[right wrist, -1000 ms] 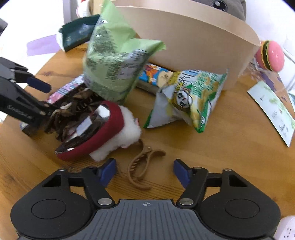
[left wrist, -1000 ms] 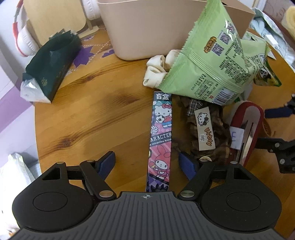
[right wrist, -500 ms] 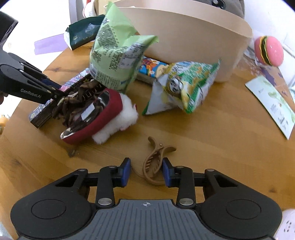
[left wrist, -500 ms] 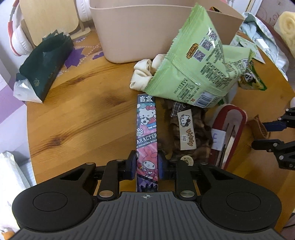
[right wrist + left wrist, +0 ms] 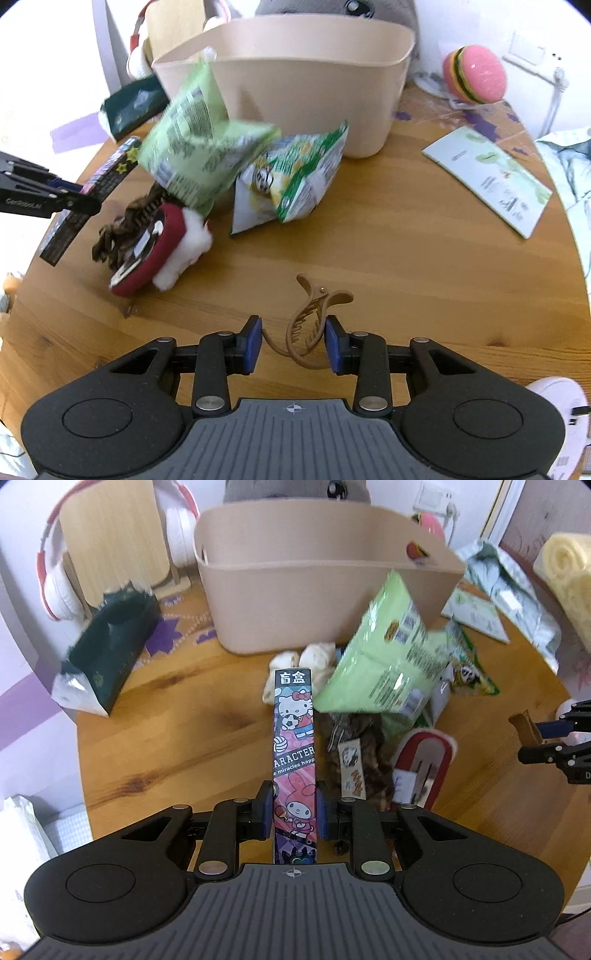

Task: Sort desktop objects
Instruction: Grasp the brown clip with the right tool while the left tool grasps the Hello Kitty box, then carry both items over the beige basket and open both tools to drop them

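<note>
While your left gripper [image 5: 294, 814] looks ahead, its blue pads pinch the near end of the cartoon blind box [image 5: 293, 753], which runs straight out from the fingers toward the beige basket [image 5: 317, 602]. Just right of the box lie a brown plaid scrunchie [image 5: 354, 753] and a red slipper-shaped pouch [image 5: 424, 764]; beyond them the pale green snack bag [image 5: 384, 664] leans against the basket. Far left of the fingers sits a dark green packet [image 5: 107, 653] on the wooden table [image 5: 177, 723].

From the right wrist, your right gripper [image 5: 294, 343] has its pads against a brown claw clip [image 5: 310, 325]; the right pad touches it and the left meets only its thin tail, so it seems held, though whether the clip is off the table is hard to tell. Ahead and left of these fingers, the left gripper carries the box tilted, near the pouch and green bag; a second green-and-white snack bag [image 5: 291, 177] stands before the basket.
</note>
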{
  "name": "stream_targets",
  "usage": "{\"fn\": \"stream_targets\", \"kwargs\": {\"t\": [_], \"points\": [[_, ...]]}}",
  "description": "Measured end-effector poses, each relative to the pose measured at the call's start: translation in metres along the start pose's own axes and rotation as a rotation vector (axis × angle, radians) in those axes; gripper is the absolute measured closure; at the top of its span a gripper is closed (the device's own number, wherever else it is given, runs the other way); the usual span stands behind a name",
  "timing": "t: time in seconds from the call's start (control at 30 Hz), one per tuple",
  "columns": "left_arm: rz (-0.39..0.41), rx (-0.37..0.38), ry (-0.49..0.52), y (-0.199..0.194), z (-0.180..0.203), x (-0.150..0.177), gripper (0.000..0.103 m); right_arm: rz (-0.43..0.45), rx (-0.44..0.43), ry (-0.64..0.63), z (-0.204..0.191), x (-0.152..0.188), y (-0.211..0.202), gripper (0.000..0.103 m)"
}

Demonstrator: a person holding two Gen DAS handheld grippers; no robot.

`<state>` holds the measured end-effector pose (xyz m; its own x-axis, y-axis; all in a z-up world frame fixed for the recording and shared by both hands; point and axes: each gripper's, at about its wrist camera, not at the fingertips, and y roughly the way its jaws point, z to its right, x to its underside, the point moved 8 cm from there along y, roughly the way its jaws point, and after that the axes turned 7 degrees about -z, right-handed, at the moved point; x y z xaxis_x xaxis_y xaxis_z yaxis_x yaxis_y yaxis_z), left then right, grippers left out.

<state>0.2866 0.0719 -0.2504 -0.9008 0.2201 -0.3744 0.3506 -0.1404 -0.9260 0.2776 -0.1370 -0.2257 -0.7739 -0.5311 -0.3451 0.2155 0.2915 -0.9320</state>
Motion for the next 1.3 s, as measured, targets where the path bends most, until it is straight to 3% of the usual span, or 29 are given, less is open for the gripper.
{"fn": "stream_targets", "kwargs": {"t": [0.4,0.8,1.03,1.3], "points": [[0.101,-0.057,0.011,-0.049,-0.006,-0.025,0.080,0.135,0.000,0.014,0.019,-0.035,-0.056,0.069],[0.244,-0.132,0.041,-0.089,-0.017,-0.099,0.080,0.285,0.016,0.010,0.039,-0.093,-0.098,0.069],[0.288,-0.134,0.050,-0.086,-0.004,-0.148,0.080,0.336,0.026,-0.035,0.053,-0.135,-0.103,0.069],[0.276,-0.139,0.048,-0.053,0.012,-0.197,0.080,0.396,0.014,-0.086,0.056,-0.191,-0.095,0.069]]}}
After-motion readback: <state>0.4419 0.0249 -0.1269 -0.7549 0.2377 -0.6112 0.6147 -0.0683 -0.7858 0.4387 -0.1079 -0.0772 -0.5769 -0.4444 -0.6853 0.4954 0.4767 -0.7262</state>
